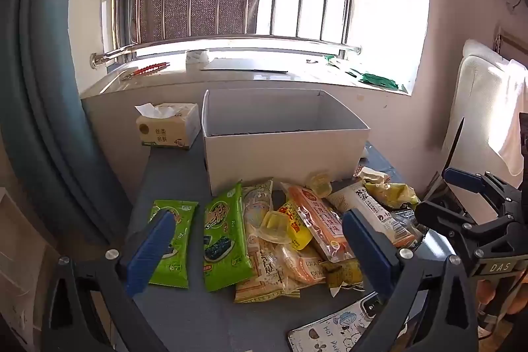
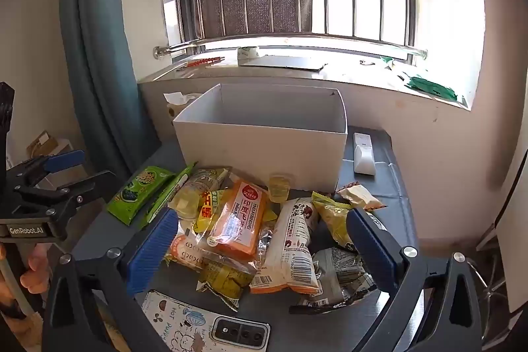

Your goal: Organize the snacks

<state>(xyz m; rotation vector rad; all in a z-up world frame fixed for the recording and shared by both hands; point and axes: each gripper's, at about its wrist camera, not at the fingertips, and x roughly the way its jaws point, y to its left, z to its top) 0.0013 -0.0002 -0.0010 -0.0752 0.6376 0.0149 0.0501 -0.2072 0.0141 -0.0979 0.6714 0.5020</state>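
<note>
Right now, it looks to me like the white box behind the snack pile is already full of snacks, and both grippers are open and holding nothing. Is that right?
Not quite. The white box shows only bare inner walls in the right wrist view, with no snacks visible inside; the snacks are still piled on the table in front of it. The rest holds: left gripper and right gripper are open and hold nothing.

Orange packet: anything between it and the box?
Partly. A clear jelly cup sits between the orange packet and the white box's near wall. The box top is open. The right gripper is open, nothing between it and the packet.
</note>
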